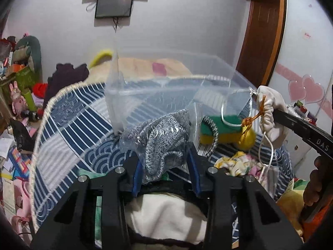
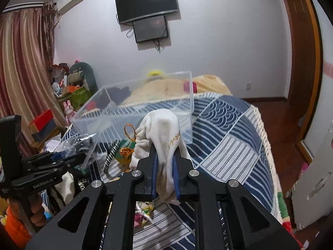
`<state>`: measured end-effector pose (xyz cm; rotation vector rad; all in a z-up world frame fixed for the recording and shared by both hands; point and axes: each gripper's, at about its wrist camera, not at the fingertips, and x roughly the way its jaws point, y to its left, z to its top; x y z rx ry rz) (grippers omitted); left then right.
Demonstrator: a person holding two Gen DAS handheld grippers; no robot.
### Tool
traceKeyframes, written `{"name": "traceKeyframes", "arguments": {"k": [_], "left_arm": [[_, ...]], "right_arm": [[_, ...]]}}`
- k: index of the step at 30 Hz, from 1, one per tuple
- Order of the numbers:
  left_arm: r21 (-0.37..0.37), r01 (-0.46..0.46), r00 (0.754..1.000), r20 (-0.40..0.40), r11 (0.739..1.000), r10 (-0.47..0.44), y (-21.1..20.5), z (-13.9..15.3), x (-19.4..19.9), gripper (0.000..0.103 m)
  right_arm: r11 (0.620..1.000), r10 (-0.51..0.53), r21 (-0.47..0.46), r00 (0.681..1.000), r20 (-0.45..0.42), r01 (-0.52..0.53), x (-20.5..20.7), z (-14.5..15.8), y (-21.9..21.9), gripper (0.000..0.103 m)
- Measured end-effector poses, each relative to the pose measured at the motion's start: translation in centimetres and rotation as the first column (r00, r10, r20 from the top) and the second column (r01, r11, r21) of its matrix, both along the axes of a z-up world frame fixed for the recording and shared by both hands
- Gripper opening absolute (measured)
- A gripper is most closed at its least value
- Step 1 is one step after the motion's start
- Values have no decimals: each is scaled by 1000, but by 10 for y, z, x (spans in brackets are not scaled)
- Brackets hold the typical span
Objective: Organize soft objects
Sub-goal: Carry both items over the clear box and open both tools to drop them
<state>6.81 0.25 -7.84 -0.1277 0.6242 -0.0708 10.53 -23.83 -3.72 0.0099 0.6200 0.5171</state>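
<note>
Left gripper [image 1: 164, 164] is clamping a grey knit item in clear wrap [image 1: 160, 141], centre frame, just below the clear plastic bin [image 1: 145, 83]. Right gripper [image 2: 165, 177] is pinching a white drawstring pouch [image 2: 164, 129], lower centre, before the bin.

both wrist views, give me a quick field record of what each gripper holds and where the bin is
left gripper: shut on grey knit item in clear plastic wrap
right gripper: shut on white drawstring pouch
bin: clear plastic bin on blue patterned bedspread, nothing visible inside
still on bed: green-yellow sponge, black-white striped headband
</note>
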Motion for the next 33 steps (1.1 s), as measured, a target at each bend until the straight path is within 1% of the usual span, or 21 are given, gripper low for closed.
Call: {"name": "traceKeyframes", "arguments": {"k": [3,5,9,13,17,20,24,27,33], "left_arm": [[12,-5,998,60,1000,4,2,19,-10,38],[16,-1,996,85,1000,0,2,29,-12,38],[39,-6,988,157,999,0,2,51,-15,38],[52,-5,981,193,999,-5,3,68,-7,38],[69,-21,978,210,997,6,5,74,8,38],[59,-30,979,204,998,18,9,73,22,38],[44,-35,985,170,998,27,13,67,45,38],[53,-17,993,121,998,10,14,60,68,39],[85,7,999,47,996,-11,9,43,96,39]], "right_arm": [[1000,-5,17,1000,23,4,-2,9,-3,11],[1000,-6,23,999,38,5,-1,15,-4,11],[999,-12,42,998,69,9,4,28,-4,11],[998,-17,61,994,110,10,11,42,0,11],[996,-16,87,990,142,4,25,52,6,12],[996,-18,93,989,150,4,36,52,13,12],[996,-26,85,988,153,13,49,49,22,12],[998,-46,57,988,149,38,62,43,34,12],[999,-46,9,997,55,45,89,19,54,12]]}}
